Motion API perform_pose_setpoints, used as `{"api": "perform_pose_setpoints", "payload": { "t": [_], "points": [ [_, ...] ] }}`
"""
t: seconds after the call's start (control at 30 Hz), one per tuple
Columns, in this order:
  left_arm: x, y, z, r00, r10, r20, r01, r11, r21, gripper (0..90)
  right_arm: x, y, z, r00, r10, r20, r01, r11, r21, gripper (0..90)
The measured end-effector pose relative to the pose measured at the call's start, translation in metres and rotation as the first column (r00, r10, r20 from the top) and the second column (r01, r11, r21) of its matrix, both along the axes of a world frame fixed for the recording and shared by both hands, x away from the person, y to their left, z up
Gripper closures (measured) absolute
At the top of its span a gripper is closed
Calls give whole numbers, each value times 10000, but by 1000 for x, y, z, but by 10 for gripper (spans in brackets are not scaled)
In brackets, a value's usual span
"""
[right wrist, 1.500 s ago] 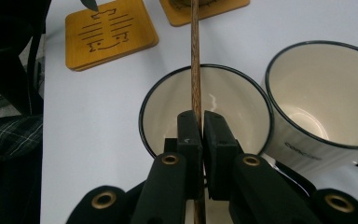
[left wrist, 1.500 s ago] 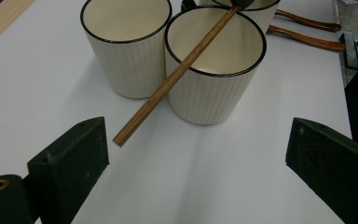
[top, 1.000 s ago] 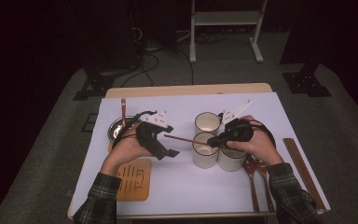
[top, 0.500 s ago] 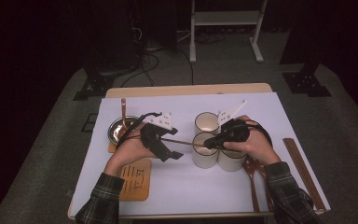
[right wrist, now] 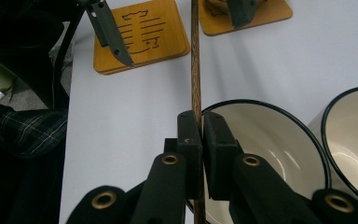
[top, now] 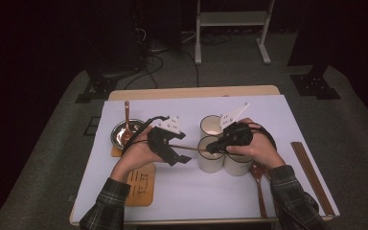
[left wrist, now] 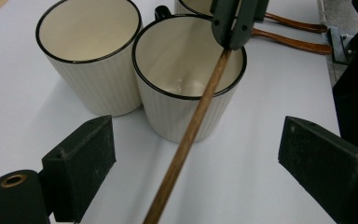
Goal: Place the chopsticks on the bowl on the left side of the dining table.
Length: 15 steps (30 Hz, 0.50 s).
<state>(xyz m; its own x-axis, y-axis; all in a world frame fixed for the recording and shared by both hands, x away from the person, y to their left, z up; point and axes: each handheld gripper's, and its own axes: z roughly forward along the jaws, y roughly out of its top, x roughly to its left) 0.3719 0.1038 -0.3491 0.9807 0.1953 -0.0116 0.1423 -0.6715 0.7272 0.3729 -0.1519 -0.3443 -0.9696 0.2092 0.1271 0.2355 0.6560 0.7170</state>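
- Right gripper [right wrist: 200, 135]: jaws pressed together on a single wooden chopstick [left wrist: 191, 135]. Its far end runs out of the right gripper view's top edge; its near end is cut off at the bottom of the left gripper view.
- Left gripper [left wrist: 196, 154]: jaws spread wide and just been closing slightly; the chopstick passes between the pads, touching neither.
- Chopstick lies about level, just above the rim of the front cup [left wrist: 186, 88].
- Three cream cups with black rims stand clustered; the third cup [top: 212, 125] is partly hidden behind the right hand [top: 256, 146].
- Metal bowl [top: 124, 132] with a spoon in it is half covered by the left hand [top: 136, 153].
- Wooden coaster [right wrist: 142, 35] near the left wrist; more chopsticks [top: 311, 177] at the table's right edge.
- White table cover [top: 196, 191], dark room, grey floor.
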Motion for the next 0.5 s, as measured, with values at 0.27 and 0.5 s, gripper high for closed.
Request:
{"api": "perform_pose_setpoints", "payload": {
  "t": [0.27, 0.5],
  "points": [
    [-1, -5, -1, 9994, -330, -47, 331, 9994, 64, 142, 0, 6, 1, 9998, 191, -22, -191, 9998, -40, 854],
    [-1, -6, -2, 9993, -318, -171, 320, 9994, 91, 222, 0, 11, 2, 9995, 330, -26, -331, 9994, -120, 854]
  ]
}}
